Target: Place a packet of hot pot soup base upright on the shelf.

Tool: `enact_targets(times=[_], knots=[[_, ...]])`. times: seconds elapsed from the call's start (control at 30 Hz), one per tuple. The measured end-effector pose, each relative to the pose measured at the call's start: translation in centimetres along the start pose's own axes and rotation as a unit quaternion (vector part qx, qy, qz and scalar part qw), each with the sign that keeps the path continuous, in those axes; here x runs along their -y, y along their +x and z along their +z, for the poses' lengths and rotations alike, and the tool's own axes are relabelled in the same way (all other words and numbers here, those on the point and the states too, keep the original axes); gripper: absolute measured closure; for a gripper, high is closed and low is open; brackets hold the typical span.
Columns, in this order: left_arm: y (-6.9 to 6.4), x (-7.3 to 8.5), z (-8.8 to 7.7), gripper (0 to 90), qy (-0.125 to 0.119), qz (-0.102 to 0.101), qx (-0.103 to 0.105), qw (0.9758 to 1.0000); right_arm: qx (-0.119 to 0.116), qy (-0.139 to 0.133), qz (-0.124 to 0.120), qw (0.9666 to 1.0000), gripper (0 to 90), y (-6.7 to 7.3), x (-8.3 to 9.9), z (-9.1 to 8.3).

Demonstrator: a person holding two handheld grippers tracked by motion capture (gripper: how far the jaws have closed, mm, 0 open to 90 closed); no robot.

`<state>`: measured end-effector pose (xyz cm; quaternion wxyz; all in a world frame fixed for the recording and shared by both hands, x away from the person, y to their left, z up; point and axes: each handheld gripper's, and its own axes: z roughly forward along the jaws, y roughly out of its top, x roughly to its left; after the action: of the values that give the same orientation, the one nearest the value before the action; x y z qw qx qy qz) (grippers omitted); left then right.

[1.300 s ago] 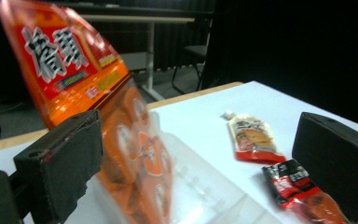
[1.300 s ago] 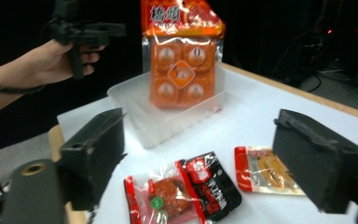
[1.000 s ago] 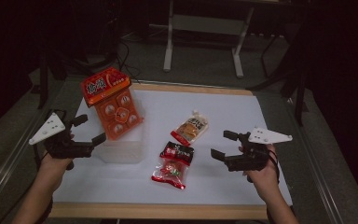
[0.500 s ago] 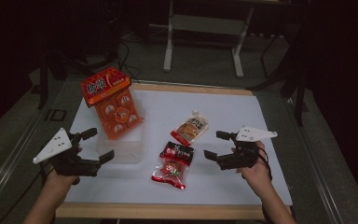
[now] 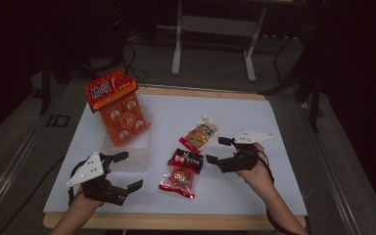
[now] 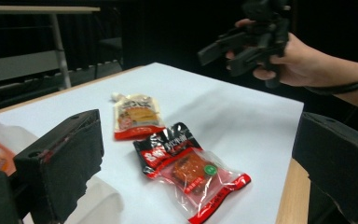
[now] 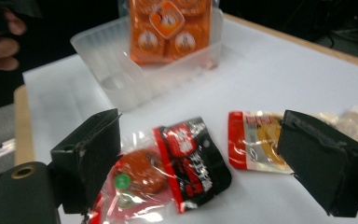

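Clearly the red-and-black snack packet is the thing nearest both tools: it lies flat on the white worktop, near the front edge, between the left tool and the right tool. Both tools hang with jaws spread wide and hold nothing. The packet looks light, soft and crinkly, with slick film that may slide under a push; its flat sealed edge or dark header seems the safest place to pinch, not the bulging middle. Just beyond it lies a small spouted pouch, close enough to get nudged. Farther left, a clear plastic tub holds an orange pack standing tilted, well apart from the packet.
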<state>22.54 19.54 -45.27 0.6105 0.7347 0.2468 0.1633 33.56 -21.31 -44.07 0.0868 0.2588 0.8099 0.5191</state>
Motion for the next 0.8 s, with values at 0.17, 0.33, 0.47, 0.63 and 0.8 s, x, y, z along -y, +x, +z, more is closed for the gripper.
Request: enact_targets(times=[0.17,0.33,0.47,0.63,0.8], knots=[[-0.4,0.7,0.6,2.2,-0.001,-0.007,0.009,0.9999,-0.001,0.017,0.008,0.9998,14.5,-1.2,0.9,1.3],[-0.8,1.8,1.0,2.2,0.010,-0.008,0.004,0.9999,0.001,0.027,0.012,0.9996,15.1,-2.0,1.6,2.3],[-1.1,2.3,1.2,2.2,0.016,-0.008,0.007,0.9998,-0.002,0.041,0.015,0.9990,18.9,-2.4,2.2,3.3],[-1.5,2.7,1.2,2.2,0.015,-0.006,0.007,0.9998,-0.015,0.058,0.033,0.9977,21.0,-2.7,2.7,4.5],[-1.6,3.2,1.3,2.2,0.025,-0.002,0.001,0.9997,-0.021,0.071,0.040,0.9964,22.1,-3.1,3.2,5.6]])
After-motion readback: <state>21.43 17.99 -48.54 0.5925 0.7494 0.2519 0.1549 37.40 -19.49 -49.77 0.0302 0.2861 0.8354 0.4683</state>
